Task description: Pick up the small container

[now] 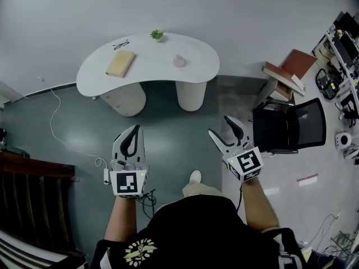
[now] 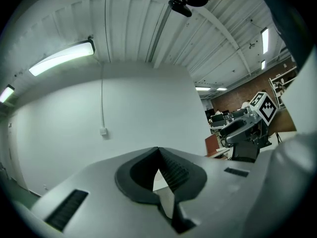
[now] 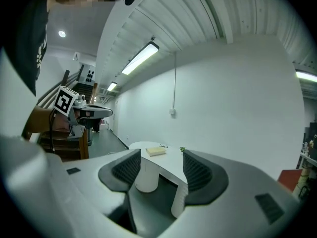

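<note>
A small pink container (image 1: 179,61) stands on the white kidney-shaped table (image 1: 196,49) far ahead in the head view, beside a tan book (image 1: 120,64), a pair of glasses (image 1: 120,44) and a little potted plant (image 1: 156,35). Both grippers hover over the floor well short of the table. My left gripper (image 1: 135,130) (image 2: 158,150) is shut with nothing between its jaws. My right gripper (image 1: 220,126) (image 3: 161,157) is open and empty; the table (image 3: 171,170), the book (image 3: 155,151) and the plant (image 3: 182,149) show through its gap. I cannot make out the container in the right gripper view.
A black office chair (image 1: 289,128) stands just right of my right gripper. Stacked books (image 1: 286,72) and racks of gear (image 1: 342,66) fill the right side. Dark wooden furniture (image 1: 28,206) is at the lower left. A white cable (image 1: 56,122) and a power strip (image 1: 106,175) lie on the floor.
</note>
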Action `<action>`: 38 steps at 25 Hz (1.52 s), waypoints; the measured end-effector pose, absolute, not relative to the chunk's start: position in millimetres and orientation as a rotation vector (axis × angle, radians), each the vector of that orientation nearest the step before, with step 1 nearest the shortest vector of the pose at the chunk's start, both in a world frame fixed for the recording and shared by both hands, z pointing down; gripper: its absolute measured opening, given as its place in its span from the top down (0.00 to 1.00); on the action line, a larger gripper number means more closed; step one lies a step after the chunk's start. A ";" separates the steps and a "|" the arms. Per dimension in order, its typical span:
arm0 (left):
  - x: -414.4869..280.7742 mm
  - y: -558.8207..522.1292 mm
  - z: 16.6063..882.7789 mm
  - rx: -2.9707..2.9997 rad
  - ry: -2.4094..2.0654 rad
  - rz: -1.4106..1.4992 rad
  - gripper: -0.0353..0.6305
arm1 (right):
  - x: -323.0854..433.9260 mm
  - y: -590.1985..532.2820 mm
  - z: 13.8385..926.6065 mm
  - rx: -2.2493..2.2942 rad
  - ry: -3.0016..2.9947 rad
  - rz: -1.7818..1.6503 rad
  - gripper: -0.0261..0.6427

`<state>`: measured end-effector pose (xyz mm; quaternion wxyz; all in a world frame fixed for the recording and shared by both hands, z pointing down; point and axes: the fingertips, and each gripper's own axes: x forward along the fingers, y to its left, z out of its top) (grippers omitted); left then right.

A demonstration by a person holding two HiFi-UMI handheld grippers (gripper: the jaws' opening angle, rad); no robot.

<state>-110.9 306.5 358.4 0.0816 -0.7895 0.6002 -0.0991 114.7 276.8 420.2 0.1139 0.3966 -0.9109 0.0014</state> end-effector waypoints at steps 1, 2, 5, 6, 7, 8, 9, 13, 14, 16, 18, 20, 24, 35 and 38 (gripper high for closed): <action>-108.8 298.0 357.0 -2.360 1.795 -0.295 0.94 | 116.9 267.1 420.6 1.162 -2.673 0.010 0.58; -106.9 290.1 355.0 -2.359 1.800 -0.293 0.94 | 118.8 258.1 420.4 1.157 -2.675 0.015 0.58; -98.7 269.4 346.6 -2.344 1.814 -0.289 0.94 | 126.9 237.2 417.8 1.139 -2.684 0.021 0.58; -95.7 263.3 343.4 -2.340 1.816 -0.284 0.94 | 130.0 231.2 416.5 1.135 -2.688 0.023 0.58; -93.0 257.9 339.6 -2.335 1.818 -0.275 0.94 | 132.9 224.9 414.7 1.134 -2.693 0.023 0.58; -90.7 253.7 335.6 -2.329 1.820 -0.263 0.94 | 135.3 218.2 412.3 1.134 -2.698 0.021 0.58; -88.9 250.7 332.0 -2.322 1.821 -0.250 0.94 | 137.1 211.6 409.9 1.134 -2.702 0.017 0.58; -88.4 242.2 333.5 -2.320 1.838 -0.259 0.94 | 135.0 193.1 408.7 1.078 -2.701 0.017 0.58; -90.6 240.2 336.1 -2.322 1.851 -0.270 0.94 | 134.0 190.2 408.7 1.066 -2.699 0.019 0.58; -95.7 236.7 337.2 -2.319 1.877 -0.273 0.94 | 132.8 184.4 405.4 1.055 -2.701 0.016 0.58; -99.5 234.3 337.3 -2.319 1.891 -0.259 0.94 | 130.8 179.5 402.5 1.050 -2.706 0.011 0.58; -103.0 231.7 342.1 -2.340 1.902 -0.244 0.94 | 127.3 176.7 402.5 1.040 -2.706 0.009 0.58; -110.1 219.1 349.3 -2.382 1.907 -0.241 0.94 | 118.3 166.5 401.5 1.035 -2.701 0.000 0.58; -117.1 161.3 349.4 -2.425 1.812 -0.230 0.94 | 100.0 122.0 397.7 1.068 -2.699 0.012 0.58; -126.1 140.3 351.7 -2.433 1.811 -0.249 0.94 | 89.1 104.4 400.8 1.053 -2.702 0.033 0.58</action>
